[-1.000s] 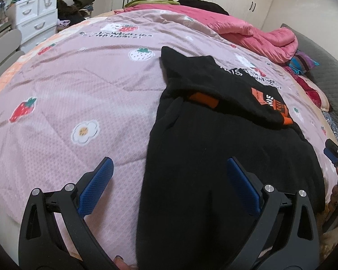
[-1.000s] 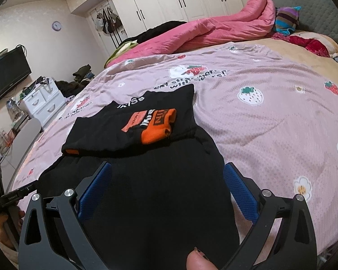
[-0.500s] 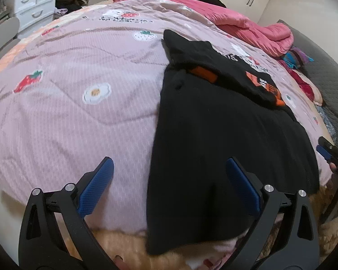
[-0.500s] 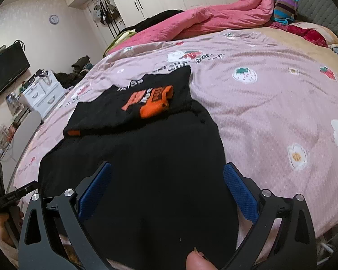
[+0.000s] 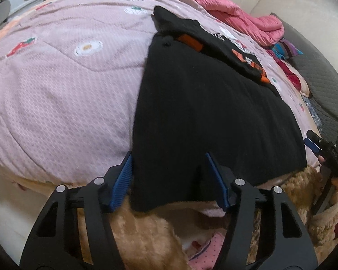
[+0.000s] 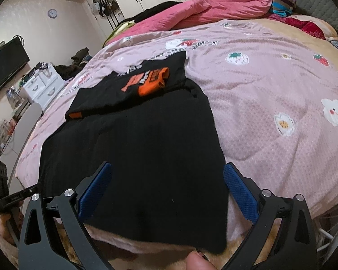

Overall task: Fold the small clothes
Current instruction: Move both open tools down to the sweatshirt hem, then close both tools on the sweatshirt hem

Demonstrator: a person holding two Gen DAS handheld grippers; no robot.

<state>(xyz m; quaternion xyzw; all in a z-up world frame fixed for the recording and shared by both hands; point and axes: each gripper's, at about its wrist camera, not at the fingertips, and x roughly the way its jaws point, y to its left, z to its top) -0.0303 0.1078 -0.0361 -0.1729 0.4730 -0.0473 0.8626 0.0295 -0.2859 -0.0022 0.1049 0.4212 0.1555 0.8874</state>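
While both hand-held grippers gape wide, black garment (image 6: 133, 153) lies lengthwise, hem nearest, orange-printed top (image 6: 146, 83) farthest.

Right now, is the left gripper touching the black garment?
Cannot tell. In the left wrist view the left gripper straddles the black garment hem, fingers overlapping the fabric's edge, but no contact or gap shows plainly.

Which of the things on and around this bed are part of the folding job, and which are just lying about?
In the job:
black garment, spread flat at the bed edge
left gripper, open around its corner
right gripper, open over its hem

Lying about:
folded black-and-orange garment
pink duvet
striped hat
white drawers
TV
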